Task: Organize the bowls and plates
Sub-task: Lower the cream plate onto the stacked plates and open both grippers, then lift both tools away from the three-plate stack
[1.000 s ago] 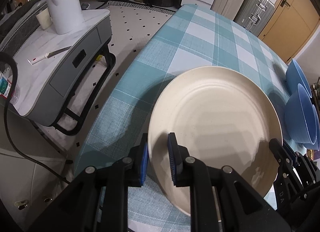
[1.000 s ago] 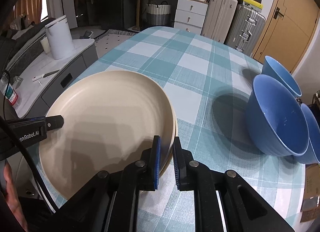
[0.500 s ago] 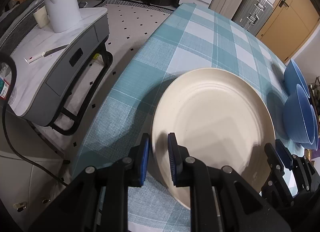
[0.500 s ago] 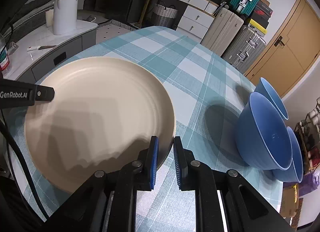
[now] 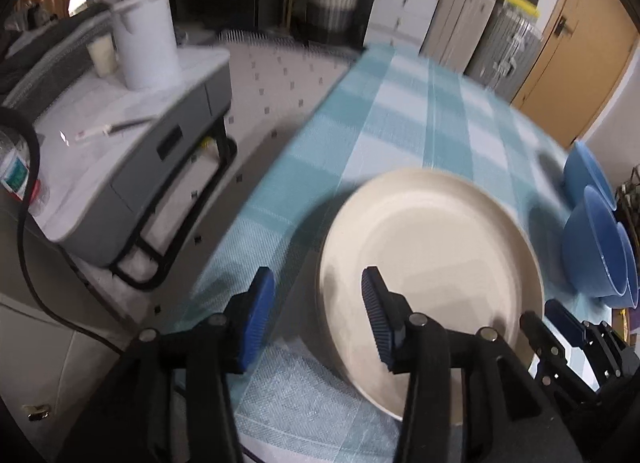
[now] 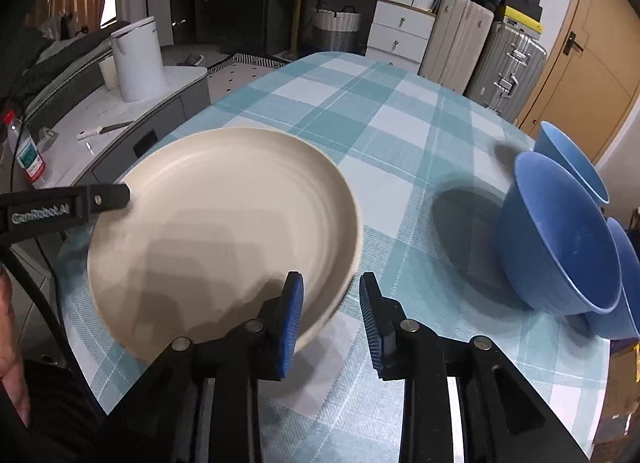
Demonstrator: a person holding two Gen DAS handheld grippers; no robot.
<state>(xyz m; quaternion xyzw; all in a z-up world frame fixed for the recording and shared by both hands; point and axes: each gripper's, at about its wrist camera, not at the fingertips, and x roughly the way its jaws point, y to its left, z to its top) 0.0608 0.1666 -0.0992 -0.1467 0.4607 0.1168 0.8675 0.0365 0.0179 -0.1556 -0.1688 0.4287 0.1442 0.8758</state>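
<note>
Cream plate flat on checked tablecloth, near edge. Both grippers just opening: left gripper spread astride plate's left rim, right gripper spread astride right rim, pads clear. Blue bowls lie right, right gripper nearer.

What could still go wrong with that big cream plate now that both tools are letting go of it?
The left tool and right tool have just been opening, yet the cream plate rim sits between each one's fingers; pulling away carelessly could drag it. It lies near the table corner, so a nudge might tip it off. The blue bowls lean together, so a bump could topple them.
</note>
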